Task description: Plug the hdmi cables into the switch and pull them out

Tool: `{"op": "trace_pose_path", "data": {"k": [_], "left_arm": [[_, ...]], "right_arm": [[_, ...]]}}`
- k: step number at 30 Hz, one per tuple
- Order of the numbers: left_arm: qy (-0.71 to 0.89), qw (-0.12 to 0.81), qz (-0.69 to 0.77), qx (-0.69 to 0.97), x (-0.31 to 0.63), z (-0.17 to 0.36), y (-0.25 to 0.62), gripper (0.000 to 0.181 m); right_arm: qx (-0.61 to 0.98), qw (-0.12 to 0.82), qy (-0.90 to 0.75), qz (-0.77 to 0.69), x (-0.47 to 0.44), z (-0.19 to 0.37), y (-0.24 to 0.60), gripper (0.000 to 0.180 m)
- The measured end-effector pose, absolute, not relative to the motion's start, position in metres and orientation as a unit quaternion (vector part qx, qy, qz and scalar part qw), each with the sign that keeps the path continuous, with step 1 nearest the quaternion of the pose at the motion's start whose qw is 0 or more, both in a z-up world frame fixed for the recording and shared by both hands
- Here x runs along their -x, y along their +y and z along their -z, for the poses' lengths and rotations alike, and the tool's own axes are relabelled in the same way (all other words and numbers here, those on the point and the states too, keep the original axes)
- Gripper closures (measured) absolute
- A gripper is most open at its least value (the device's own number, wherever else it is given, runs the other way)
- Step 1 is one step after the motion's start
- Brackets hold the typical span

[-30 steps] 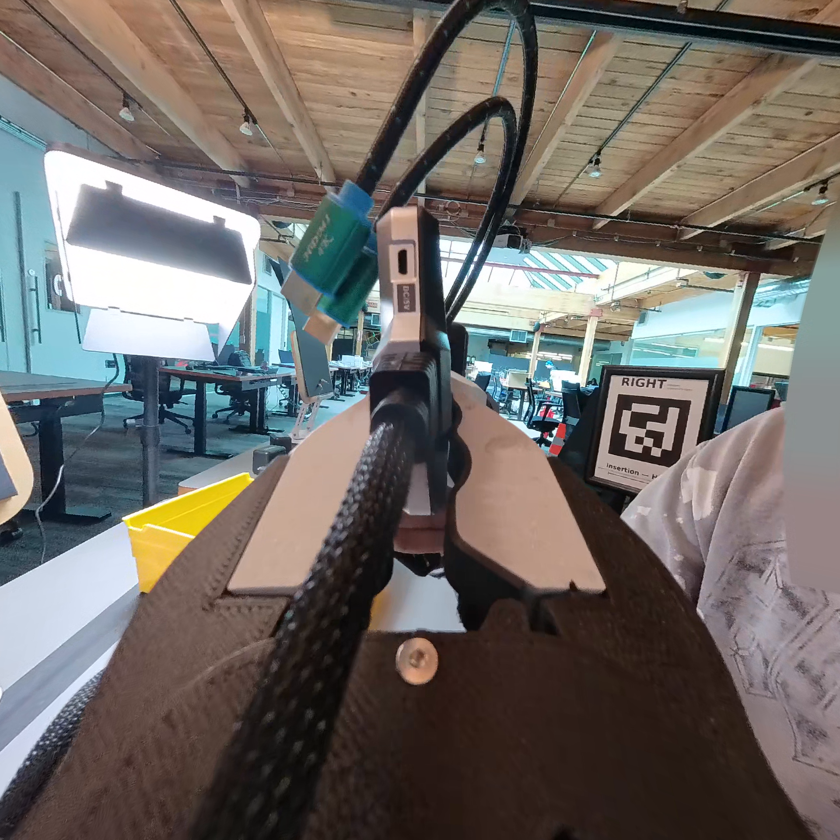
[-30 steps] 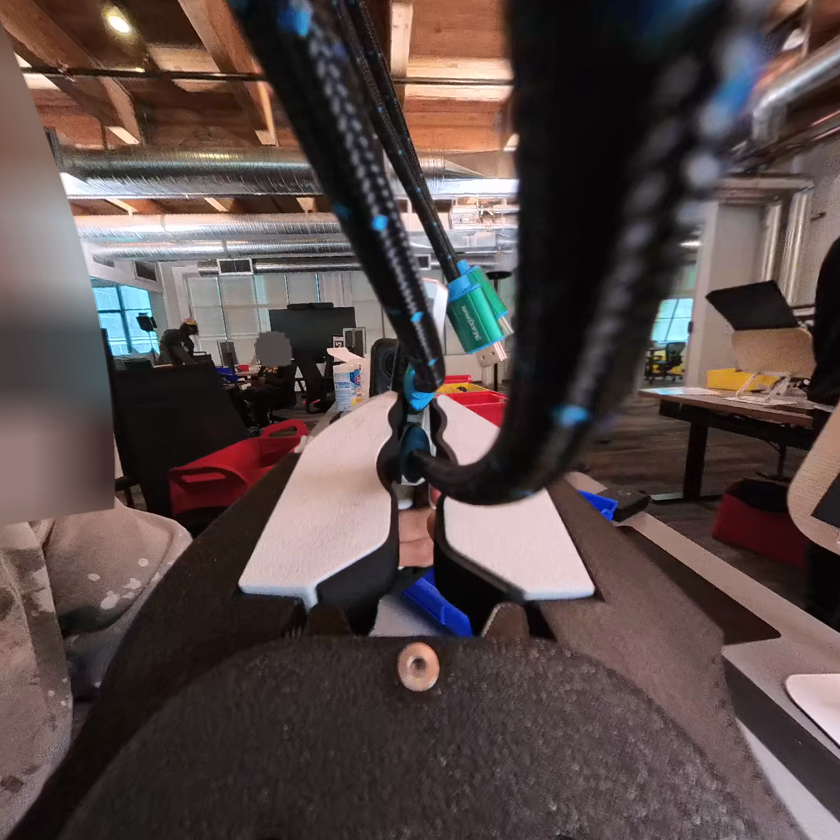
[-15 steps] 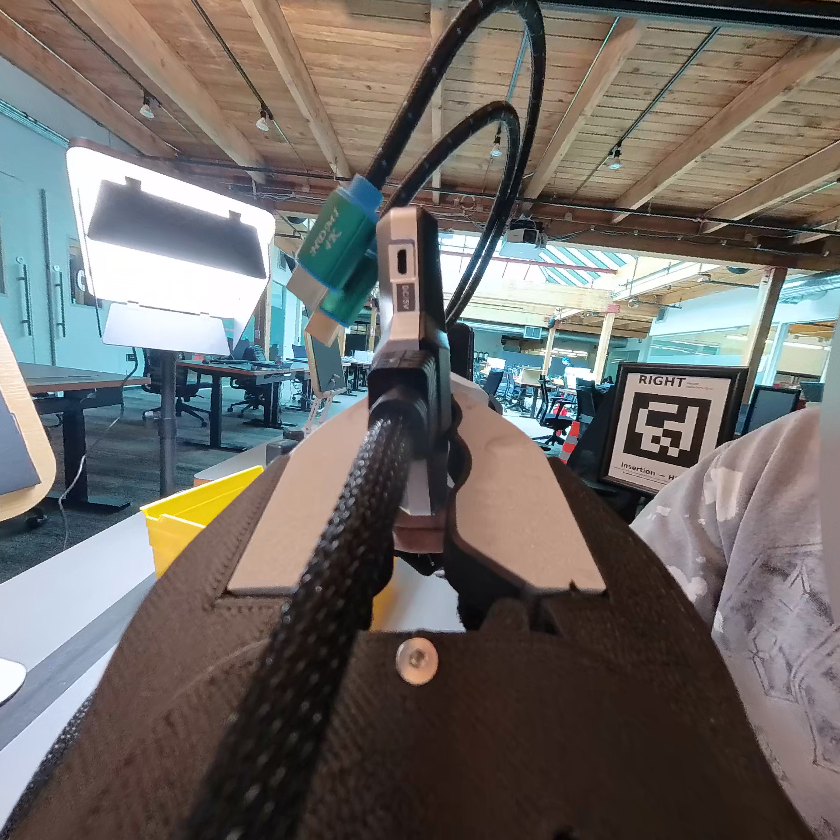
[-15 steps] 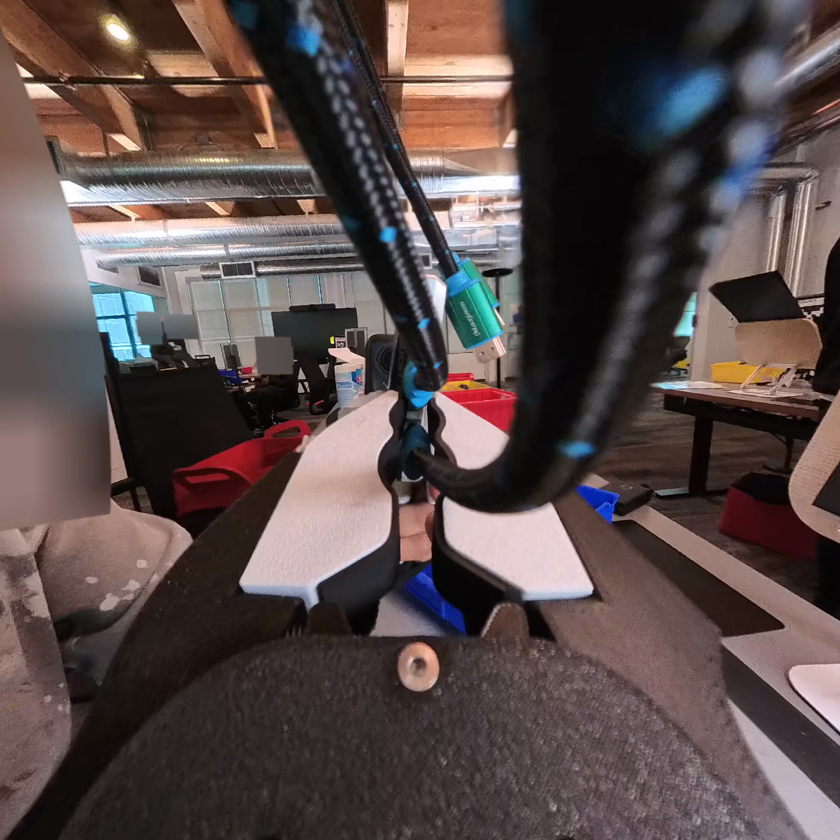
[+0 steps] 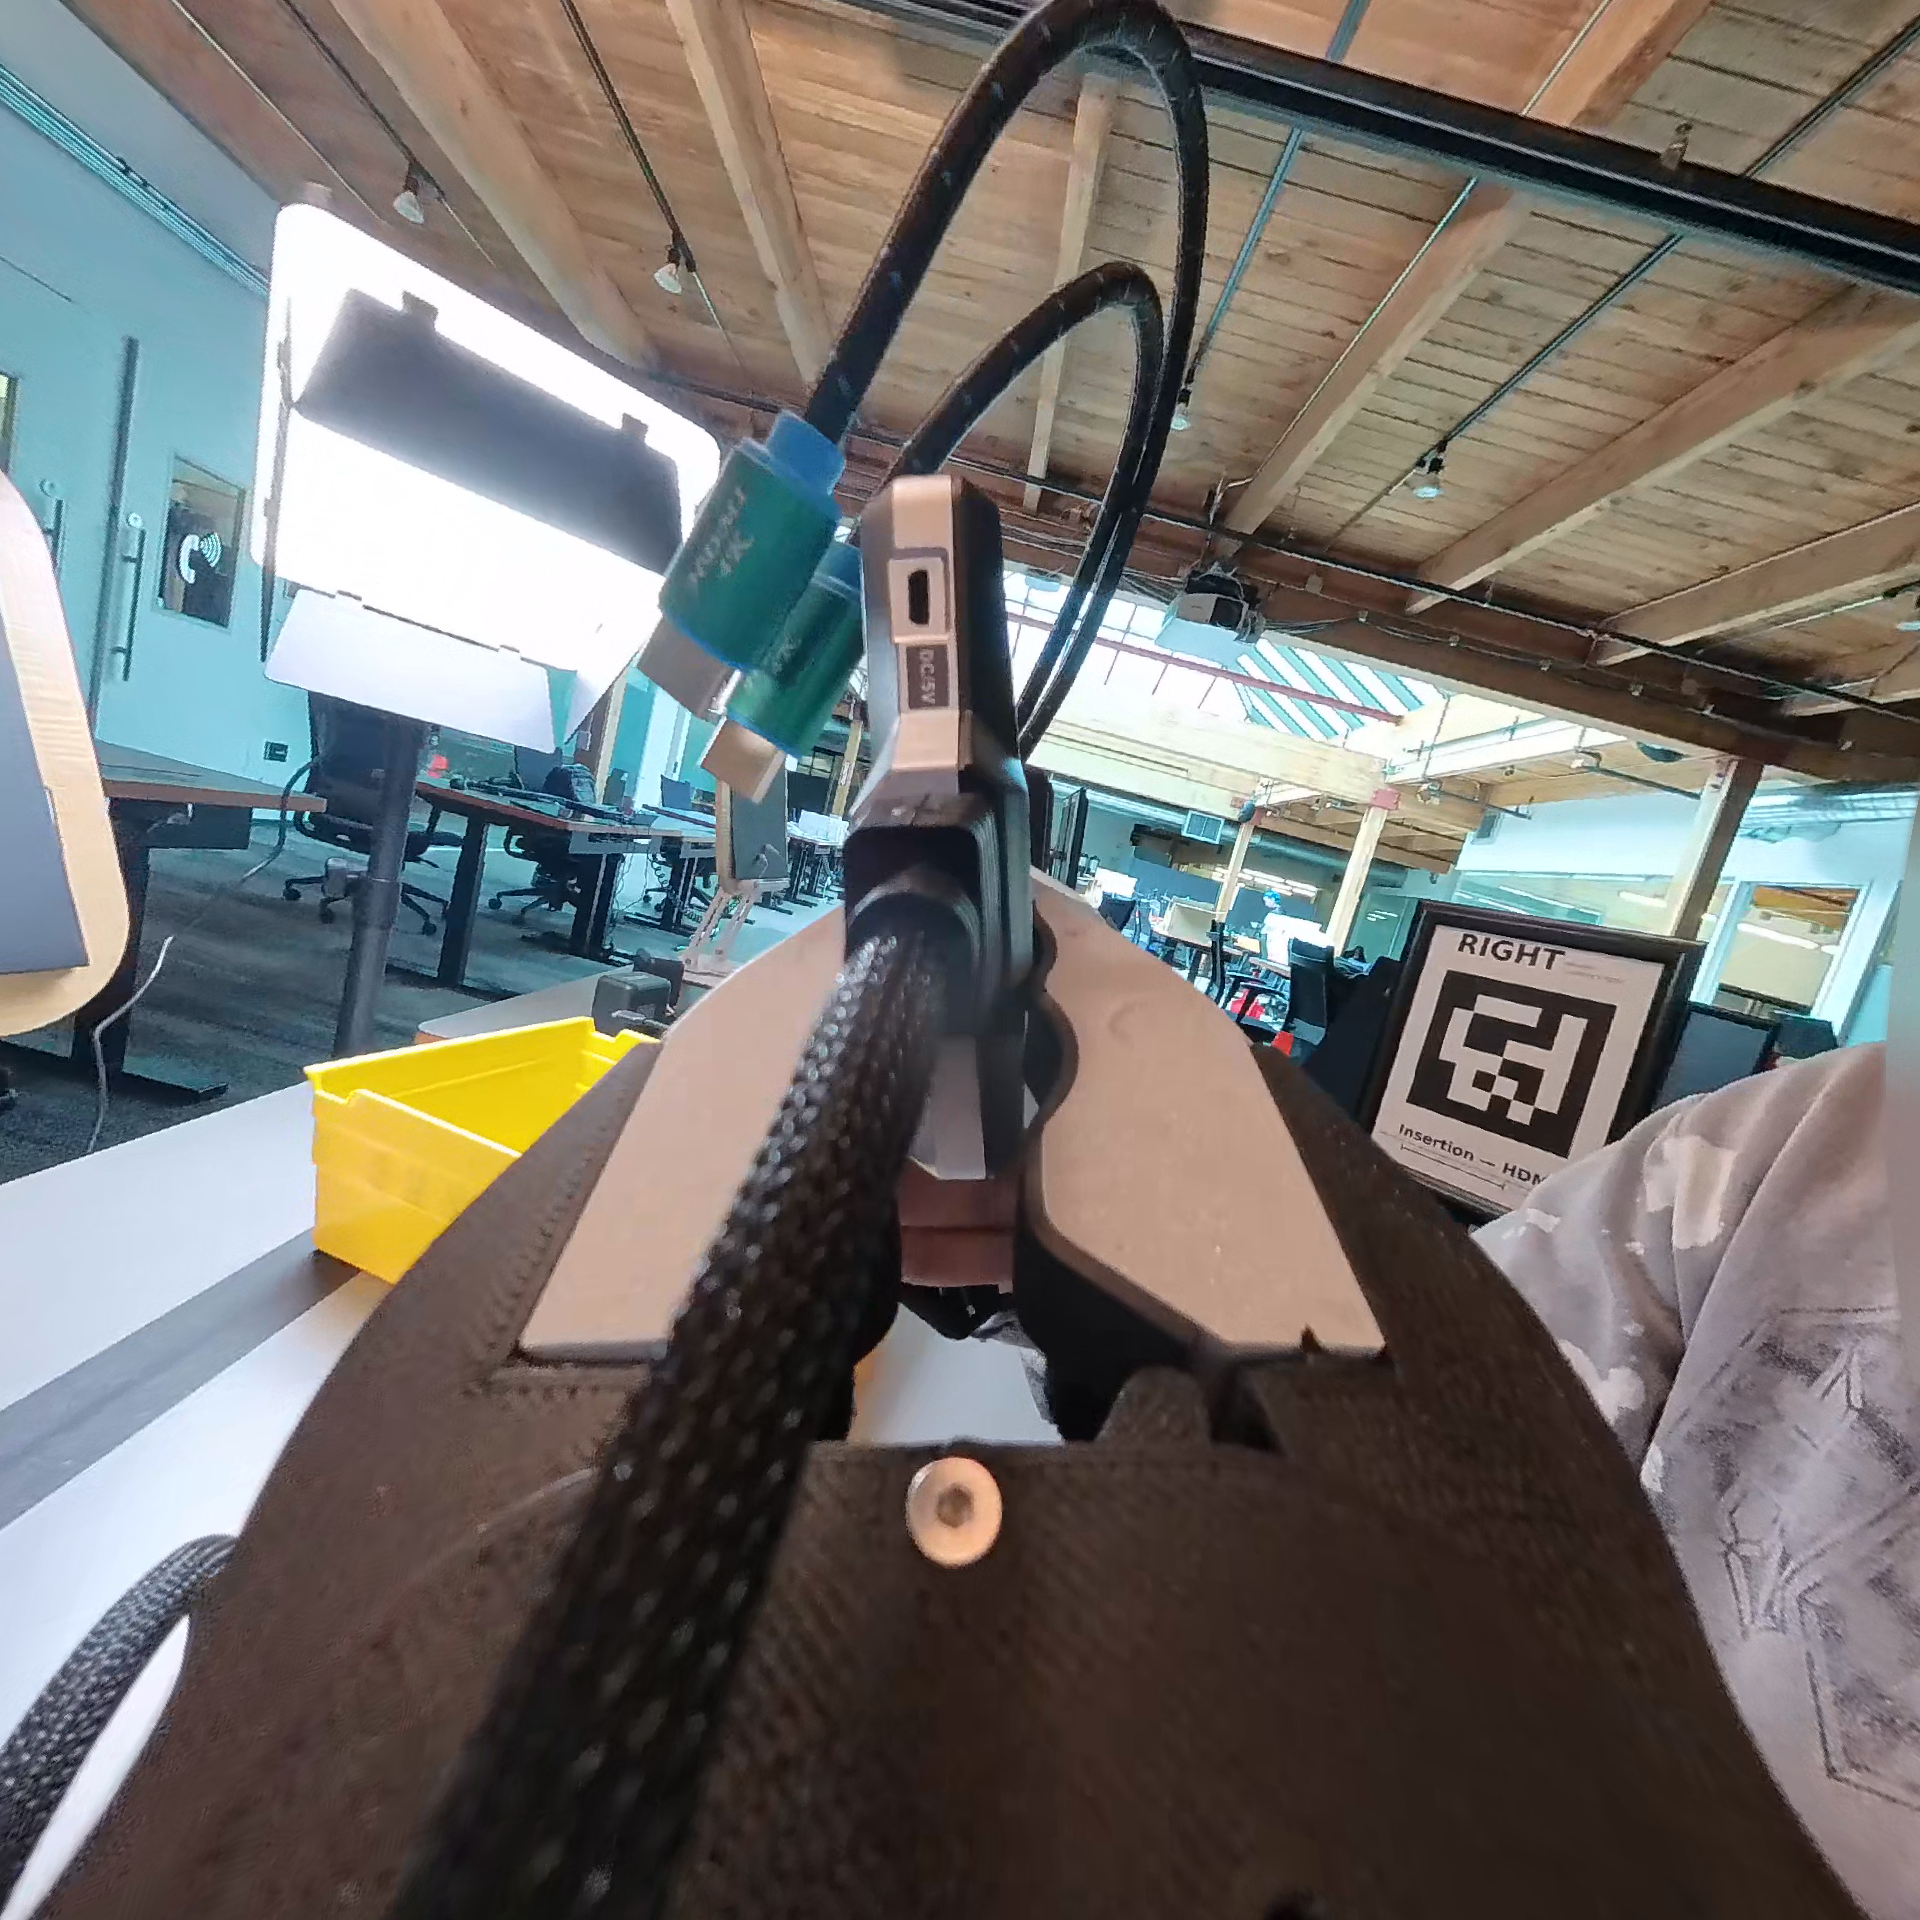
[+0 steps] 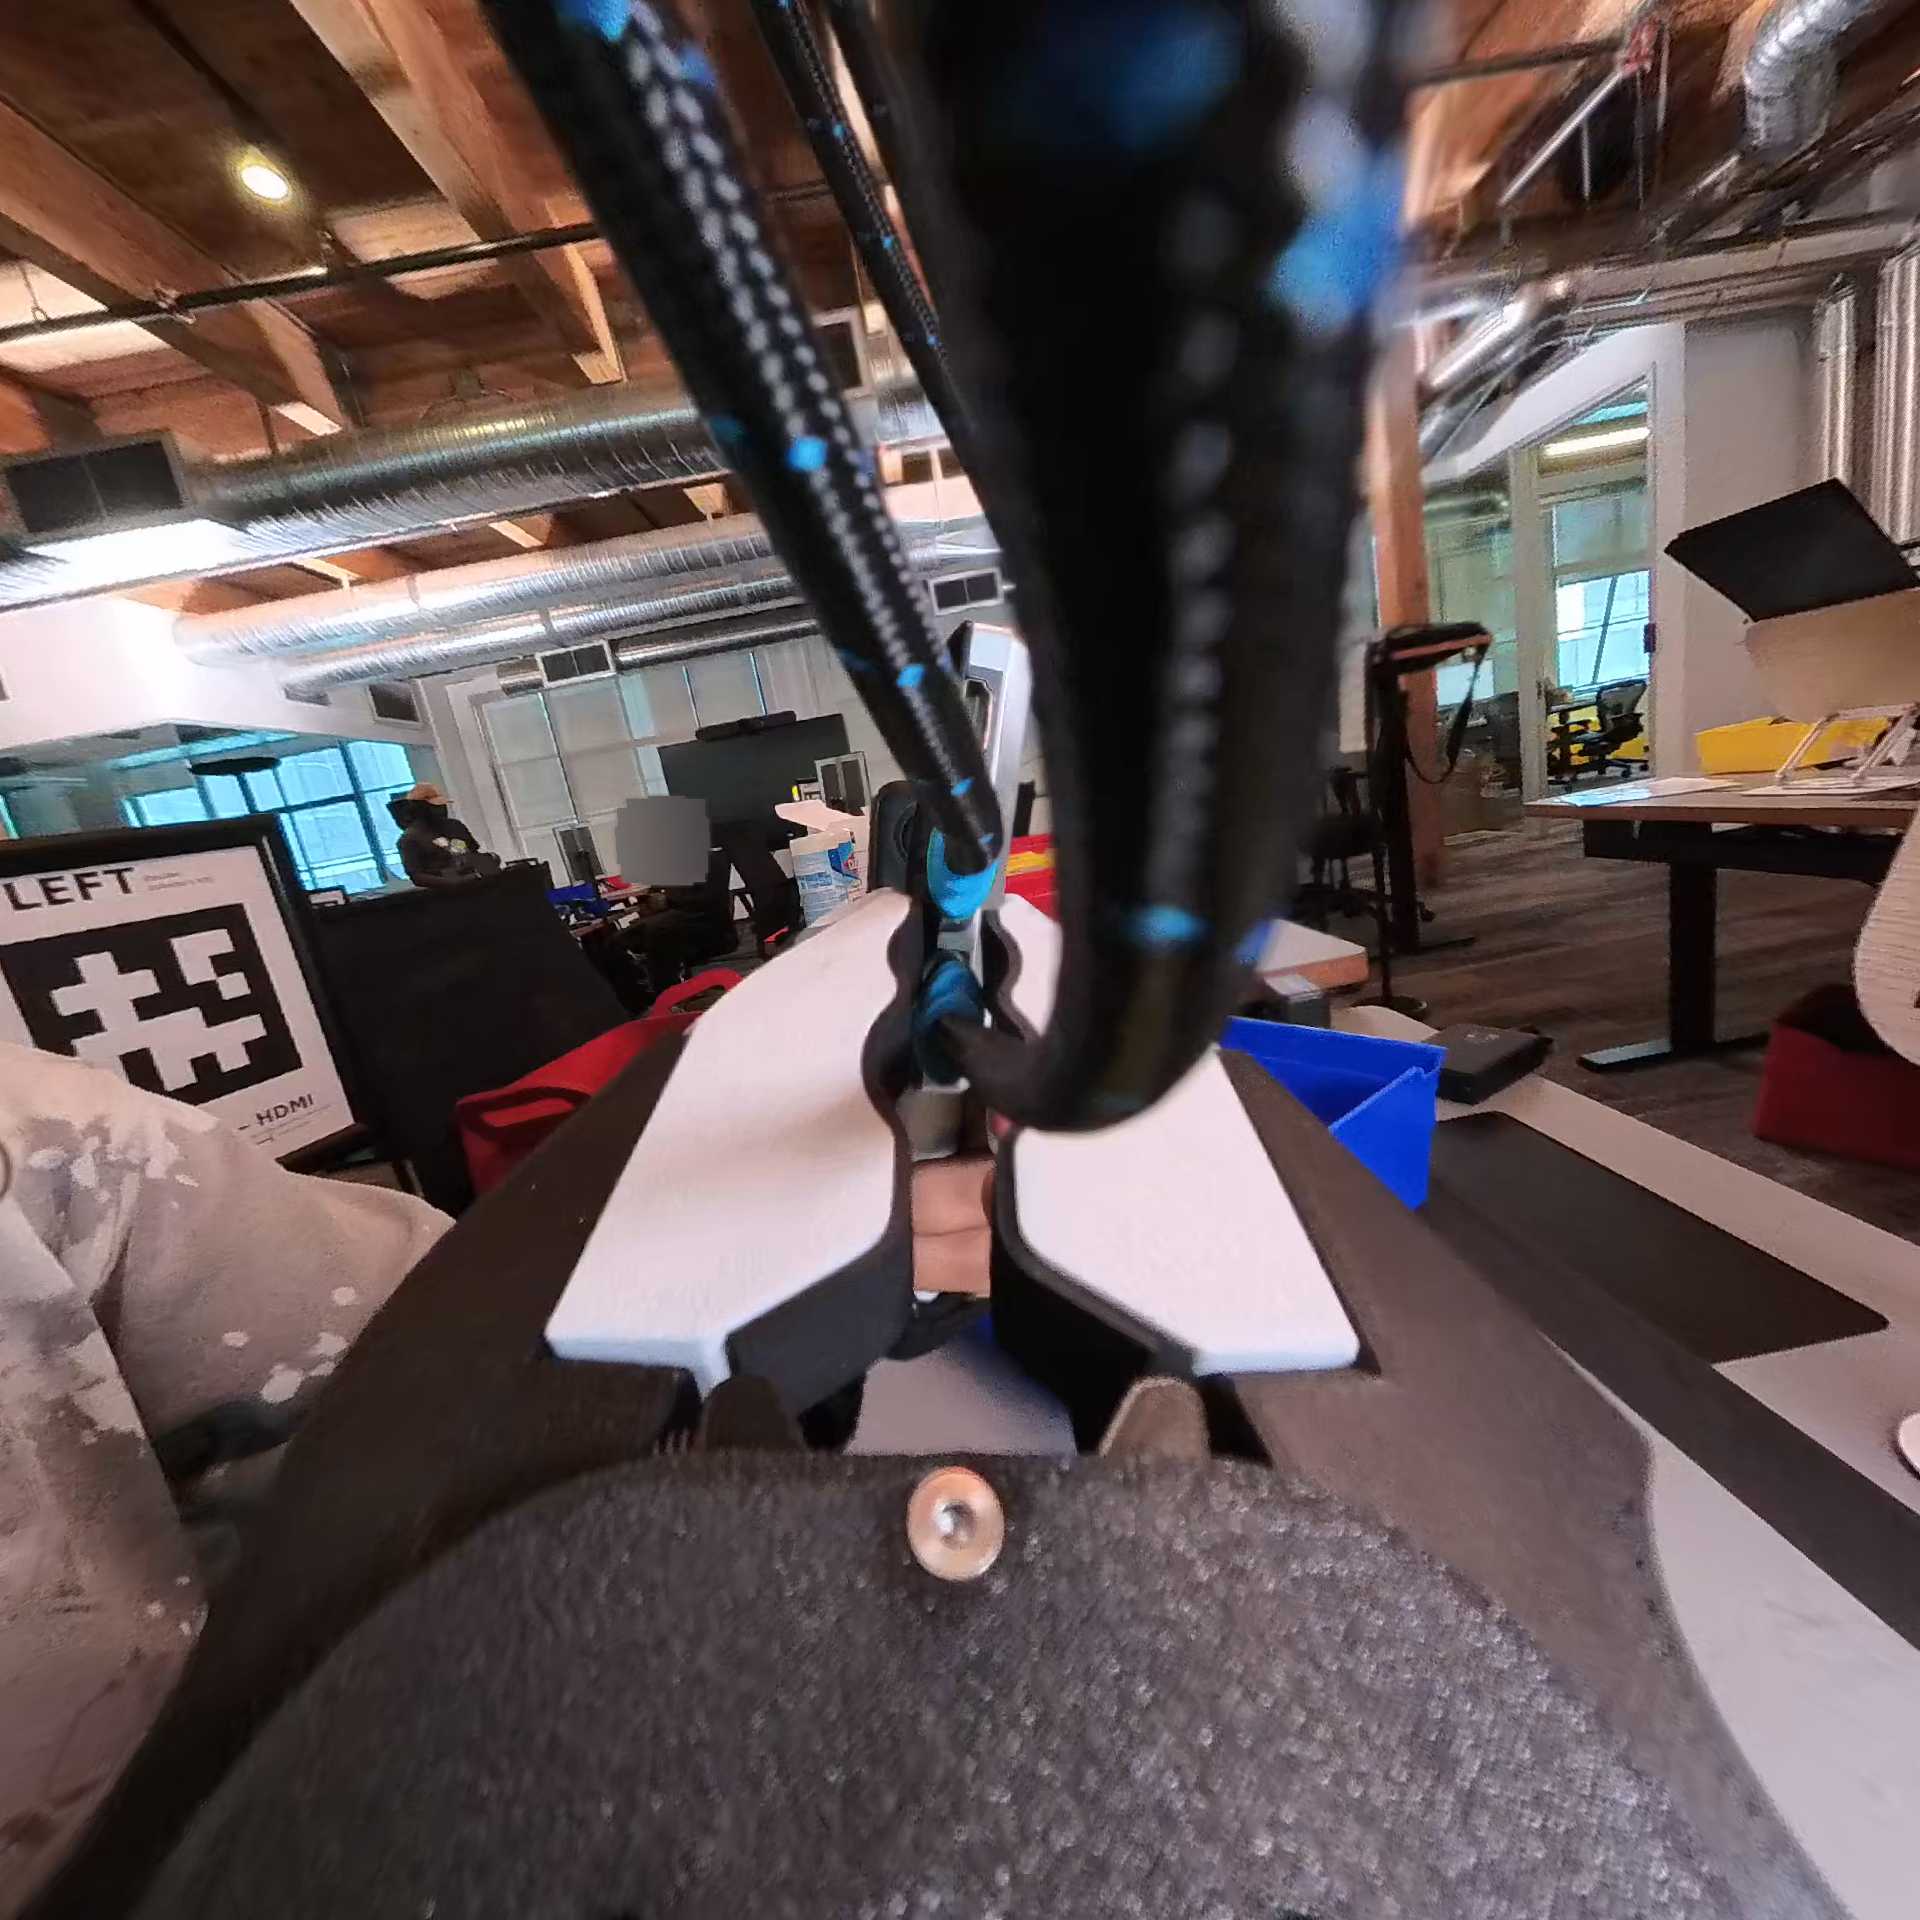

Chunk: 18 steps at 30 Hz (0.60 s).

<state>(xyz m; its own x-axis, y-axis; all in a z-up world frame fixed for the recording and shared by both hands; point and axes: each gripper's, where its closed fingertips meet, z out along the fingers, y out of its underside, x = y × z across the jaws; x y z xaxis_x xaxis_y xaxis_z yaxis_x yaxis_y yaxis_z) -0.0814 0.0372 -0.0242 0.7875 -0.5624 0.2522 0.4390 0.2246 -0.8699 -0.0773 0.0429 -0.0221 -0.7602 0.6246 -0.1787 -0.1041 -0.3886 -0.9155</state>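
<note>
My left claw (image 5: 987, 997) gripped the switch (image 5: 935, 665), held aloft; two green plugs (image 5: 758, 582) hung beside it, seen there only; my right claw (image 6: 951, 997) pinched a braided cable (image 6: 748, 343).

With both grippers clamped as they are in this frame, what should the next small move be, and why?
Probably steer one loose green plug toward a port on the switch. The left gripper clamps the switch, which has one black cable seated; both green plugs hang free beside it, while the right gripper is shut on a blue-flecked cable.
</note>
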Motion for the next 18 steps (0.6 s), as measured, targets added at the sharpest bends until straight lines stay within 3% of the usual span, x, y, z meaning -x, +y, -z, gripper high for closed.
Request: {"op": "trace_pose_path", "data": {"k": [18], "left_arm": [[0.062, 0.782, 0.326, 0.528, 0.084, 0.017, 0.030, 0.159]], "right_arm": [[0.242, 0.258, -0.557, -0.751, 0.074, 0.030, 0.033, 0.168]]}}
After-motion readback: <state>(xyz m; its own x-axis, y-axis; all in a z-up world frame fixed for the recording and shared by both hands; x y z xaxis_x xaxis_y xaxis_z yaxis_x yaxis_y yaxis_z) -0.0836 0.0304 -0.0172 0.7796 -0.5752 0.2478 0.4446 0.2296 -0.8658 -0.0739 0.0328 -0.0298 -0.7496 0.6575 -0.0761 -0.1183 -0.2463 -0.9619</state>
